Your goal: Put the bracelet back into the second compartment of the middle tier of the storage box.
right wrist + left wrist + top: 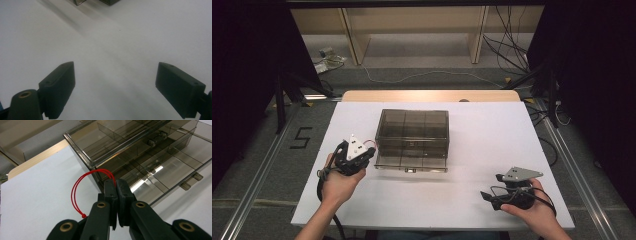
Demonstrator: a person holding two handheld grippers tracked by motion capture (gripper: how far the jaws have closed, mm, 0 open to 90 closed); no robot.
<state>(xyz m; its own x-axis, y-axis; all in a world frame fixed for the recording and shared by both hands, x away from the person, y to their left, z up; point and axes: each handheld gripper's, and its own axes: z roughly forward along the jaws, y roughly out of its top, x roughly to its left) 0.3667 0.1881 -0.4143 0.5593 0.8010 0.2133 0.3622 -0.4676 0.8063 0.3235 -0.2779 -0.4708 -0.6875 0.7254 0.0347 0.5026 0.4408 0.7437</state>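
Right now the left tool has its jaws pressed together on a red string loop, which arcs out to the tool's left and ends in a small knot near the jaw base. Just ahead of the tool's tips, and slightly to their right, stands the smoked clear plastic organizer box, its near left corner almost touching the tips. The box's long axis runs across the bench, and its lower drawer is pulled out toward the person, so the divided compartments lie open just beyond the tool. Every compartment that can be seen looks empty. The coming move seems to turn on this: the string must travel forward and a little right from the tool, over the drawer's front wall, into a nearby compartment. The left tool is much the nearer. The right tool rests well off to the box's near right, jaws wide apart over bare bench, holding nothing.
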